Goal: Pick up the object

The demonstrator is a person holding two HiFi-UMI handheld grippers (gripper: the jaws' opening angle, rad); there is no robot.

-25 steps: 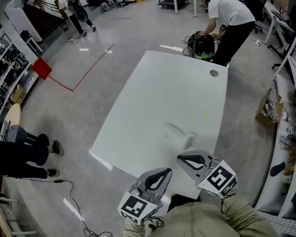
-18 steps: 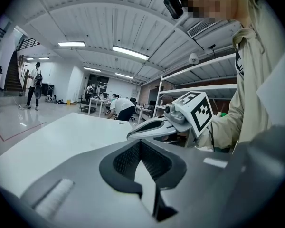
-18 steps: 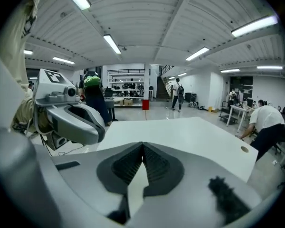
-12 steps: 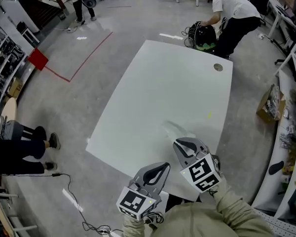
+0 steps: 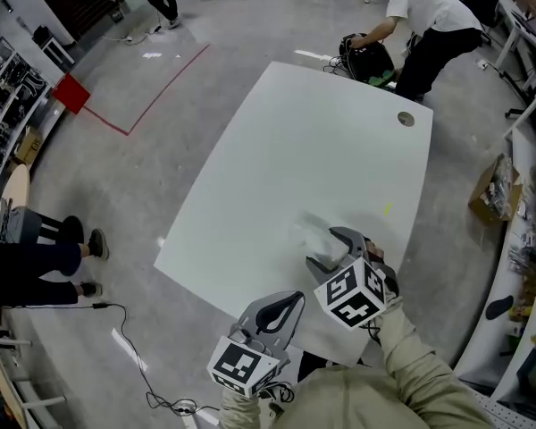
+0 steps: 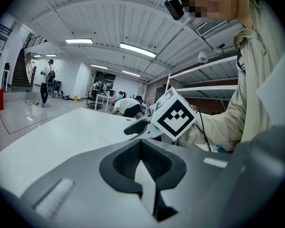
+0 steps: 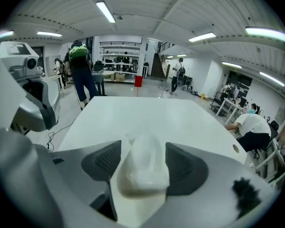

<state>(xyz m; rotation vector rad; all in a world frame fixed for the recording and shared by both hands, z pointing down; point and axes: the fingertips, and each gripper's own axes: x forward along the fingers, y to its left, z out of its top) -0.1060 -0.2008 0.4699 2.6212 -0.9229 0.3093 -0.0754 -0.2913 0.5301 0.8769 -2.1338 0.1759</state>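
So, whitish translucent object sits on white table, close to table's near edge, between right gripper jaws, which are opening. Left gripper jaws together, empty, at table's near edge.

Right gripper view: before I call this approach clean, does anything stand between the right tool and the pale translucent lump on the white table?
Nothing visible does. The pale translucent lump lies on the white table, directly between the opening jaws of the right tool.
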